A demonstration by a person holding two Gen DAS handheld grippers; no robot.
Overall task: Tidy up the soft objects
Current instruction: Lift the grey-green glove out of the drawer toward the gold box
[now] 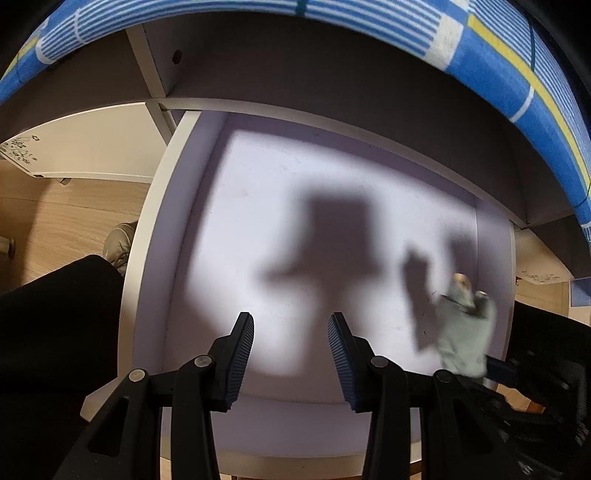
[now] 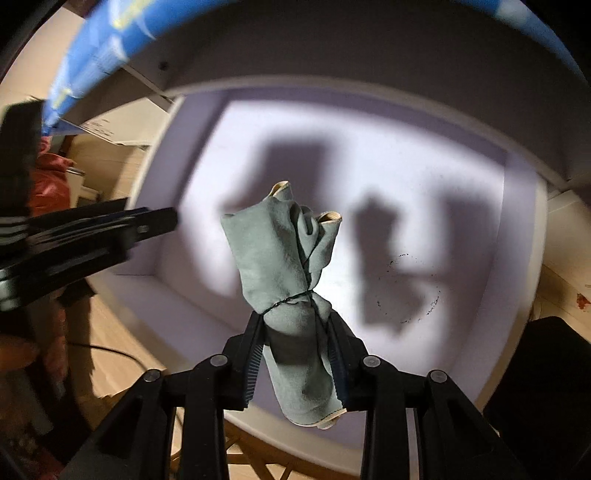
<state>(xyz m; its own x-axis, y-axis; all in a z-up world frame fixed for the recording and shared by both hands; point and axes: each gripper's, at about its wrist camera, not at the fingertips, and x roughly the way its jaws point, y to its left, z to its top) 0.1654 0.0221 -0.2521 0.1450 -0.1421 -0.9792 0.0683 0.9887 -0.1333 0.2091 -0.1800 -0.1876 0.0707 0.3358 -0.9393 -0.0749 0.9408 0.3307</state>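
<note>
Green bundle: we see a soft green cloth (image 2: pixel 288 273) rolled up and tied round with a thin dark string.
Where it is: it sits in our right gripper (image 2: pixel 295 358), up above the white tabletop (image 2: pixel 424 173), not touching it.
Right jaws: they are clamped on the low part of the cloth, one pad on each side. The top part sticks out past the jaws and flops open a bit.
Cream edge: we can see a pale trim at the tips of the cloth and at its bottom end.
Left gripper: our left one (image 1: pixel 291 354) points down at the tabletop.
Left jaws: they stand apart, with just bare tabletop showing between the blue pads.
Side look: from the left camera the cloth (image 1: pixel 463 332) shows up blurry at the right, with the right gripper under it.
Other side look: from the right camera the left gripper (image 2: pixel 110 229) is a dark blurry shape at the left, well apart from the cloth.
Tabletop: it is white with a raised rim, and a round patch of bright light falls on it.
Shadows: dark shapes of the grippers and the cloth lie on the bright patch.
Marks: a few small black specks (image 2: pixel 413 288) dot the tabletop near the cloth's shadow.
Blue cloth: a blue, white and yellow checked sheet (image 1: pixel 406 26) hangs along the top.
Floor: pale wood (image 1: pixel 62 221) shows to the left of the tabletop.
</note>
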